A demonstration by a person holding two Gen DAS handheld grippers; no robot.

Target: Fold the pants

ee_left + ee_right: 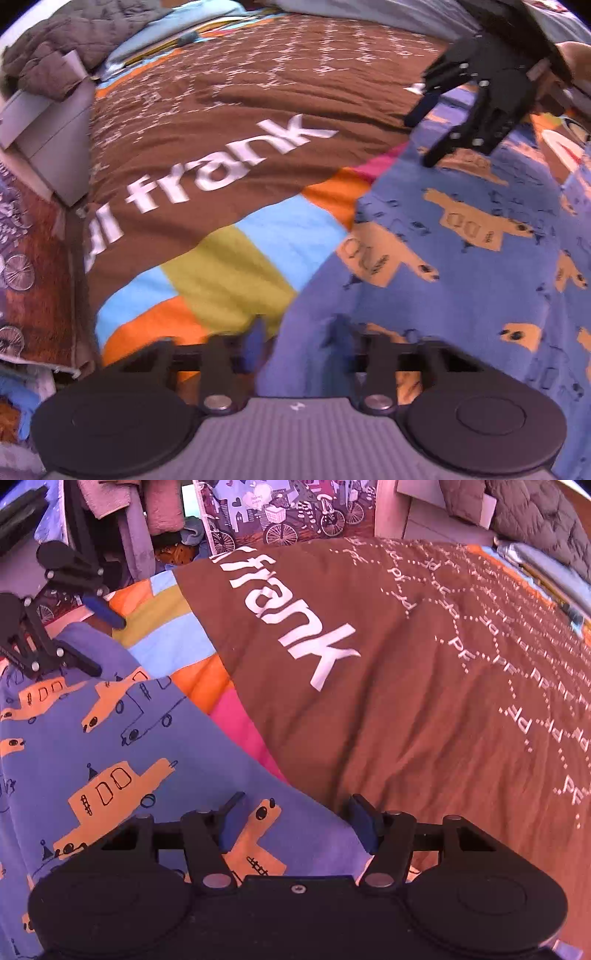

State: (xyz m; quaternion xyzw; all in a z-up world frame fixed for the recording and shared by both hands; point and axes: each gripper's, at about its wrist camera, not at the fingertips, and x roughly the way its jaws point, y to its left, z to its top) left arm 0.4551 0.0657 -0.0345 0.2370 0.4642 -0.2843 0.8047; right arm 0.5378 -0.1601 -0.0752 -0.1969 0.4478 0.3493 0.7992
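Left claw (pixel 295 332) first: its fingers are fairly narrow but not closed, and the left edge of the pants runs up between them at the bottom of the left wrist view. It's blurry there, but I can't see the pads actually squeezing anything. The pants (pixel 461 295) are soft blue-purple fabric printed with orange cars, lying flat across the right half of that frame on a brown bedspread with white "frank" lettering and bright coloured stripes (pixel 258 92). The right claw (pixel 295 799) is open wider. One blue pad sits over the pants (pixel 129 746) and the other is right at their edge by the brown bedspread (pixel 406 701), so the cloth corner is between the fingers, not pinched. Each camera catches the other claw too: the right one (pixel 419 142) at the upper right, the left one (pixel 107 646) at the upper left, both angled down at the fabric. A grey quilted blanket (pixel 48 48) is bunched in the upper left corner.
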